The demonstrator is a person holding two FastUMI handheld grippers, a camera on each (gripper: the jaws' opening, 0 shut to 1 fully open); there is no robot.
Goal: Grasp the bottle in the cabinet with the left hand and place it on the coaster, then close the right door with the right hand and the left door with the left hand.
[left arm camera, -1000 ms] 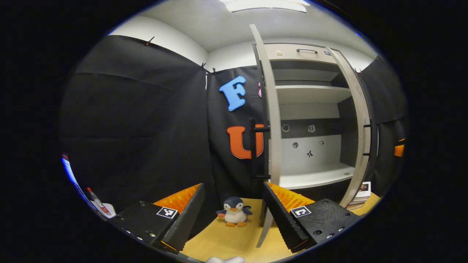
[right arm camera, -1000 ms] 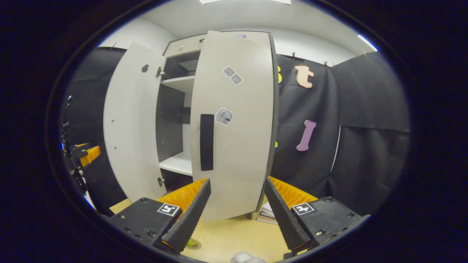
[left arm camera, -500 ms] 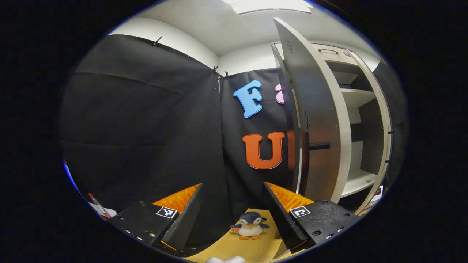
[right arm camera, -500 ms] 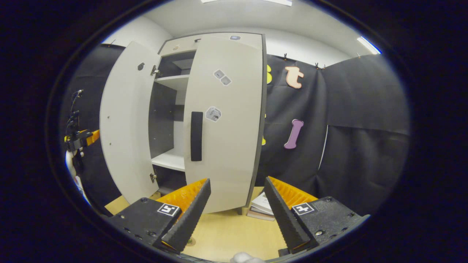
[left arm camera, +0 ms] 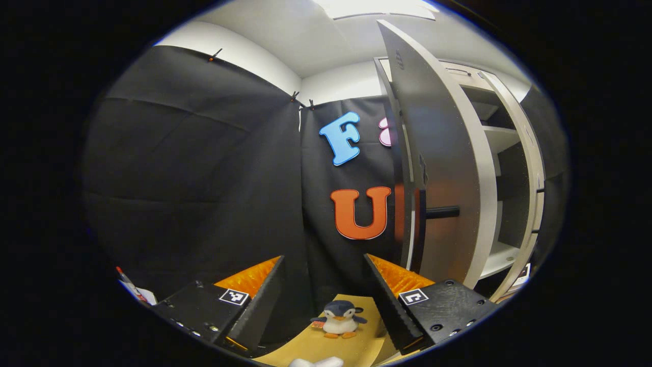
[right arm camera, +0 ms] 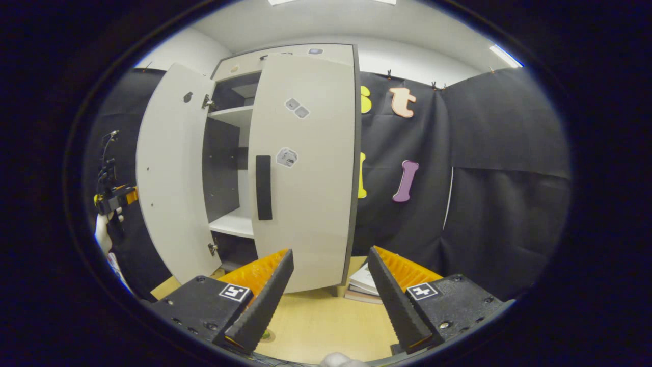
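Two light-grey cabinet doors ajar: right door frame centre, left door right of centre. Both grippers, left and right, spread wide, empty. Rigid panels, probably swing easily; push near black handle.

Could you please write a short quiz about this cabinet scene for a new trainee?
1. True or false: the right door is fully shut against the cabinet.
2. Which toy stands on the table between the left gripper fingers? A) penguin B) bear C) duck
3. Fill in: the jaws of the right gripper are ____.

Key: 1. False, a gap remains and the left door stands wide open. 2. A, the plush penguin. 3. Open.
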